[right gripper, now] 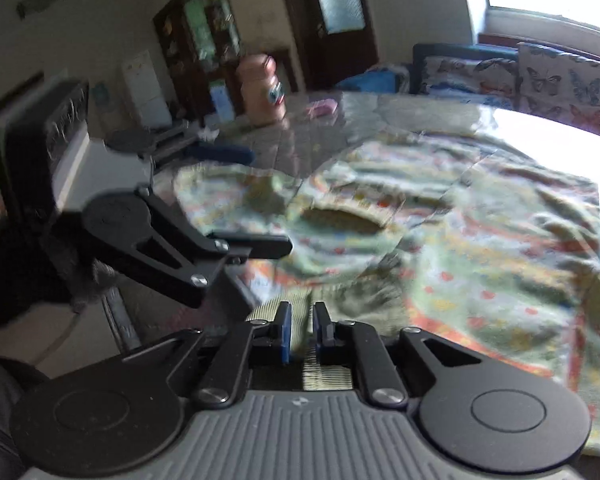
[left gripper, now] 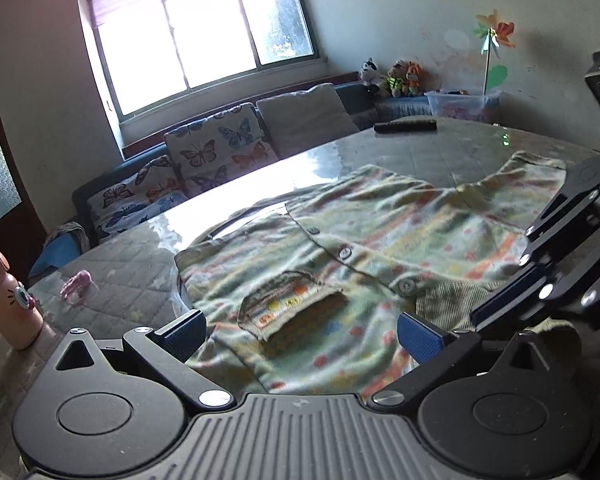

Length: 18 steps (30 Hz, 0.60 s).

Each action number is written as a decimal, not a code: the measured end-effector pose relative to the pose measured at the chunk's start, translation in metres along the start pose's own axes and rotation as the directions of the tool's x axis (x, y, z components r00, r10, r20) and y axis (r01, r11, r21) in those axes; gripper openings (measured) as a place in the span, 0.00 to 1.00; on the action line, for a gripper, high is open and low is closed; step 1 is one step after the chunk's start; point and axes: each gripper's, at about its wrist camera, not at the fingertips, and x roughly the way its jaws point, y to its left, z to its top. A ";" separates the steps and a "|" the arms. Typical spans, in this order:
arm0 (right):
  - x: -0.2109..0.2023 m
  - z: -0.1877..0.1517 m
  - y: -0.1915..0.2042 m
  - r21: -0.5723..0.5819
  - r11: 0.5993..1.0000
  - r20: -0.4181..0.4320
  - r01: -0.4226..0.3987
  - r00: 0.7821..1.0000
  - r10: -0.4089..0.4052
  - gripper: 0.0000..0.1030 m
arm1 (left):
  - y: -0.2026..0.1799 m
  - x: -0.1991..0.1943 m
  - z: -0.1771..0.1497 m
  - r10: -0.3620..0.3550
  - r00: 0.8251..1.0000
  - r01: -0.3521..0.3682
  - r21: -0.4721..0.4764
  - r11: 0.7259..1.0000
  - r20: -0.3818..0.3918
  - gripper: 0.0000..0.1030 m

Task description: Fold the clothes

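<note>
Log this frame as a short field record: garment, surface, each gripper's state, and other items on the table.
garment: patterned button-up shirt, spread flat, pocket facing up
surface: glossy table
left gripper: jaws wide open above the shirt's pocket area, holding nothing
right gripper: jaws shut on a ribbed edge of the shirt
other items: pink bottle, dark remote at the far edge

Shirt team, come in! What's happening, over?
Left gripper open over shirt. Right gripper shut on shirt's ribbed edge. Shirt spread on table, unfolded. Nothing blocking.
</note>
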 end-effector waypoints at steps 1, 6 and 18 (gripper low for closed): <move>-0.003 0.000 0.000 0.000 1.000 0.005 0.001 1.000 -0.001 0.11 | -0.001 0.002 0.002 -0.001 1.000 0.001 -0.007 1.000 0.001 1.00; 0.001 -0.008 -0.010 -0.010 0.998 -0.038 0.064 0.997 -0.065 0.12 | -0.014 0.013 0.011 -0.046 0.999 0.046 -0.009 0.999 0.010 1.00; -0.007 -0.011 -0.009 -0.064 0.993 -0.034 0.103 0.994 -0.105 0.11 | -0.044 0.038 0.003 -0.093 0.995 0.096 0.071 0.993 -0.044 1.00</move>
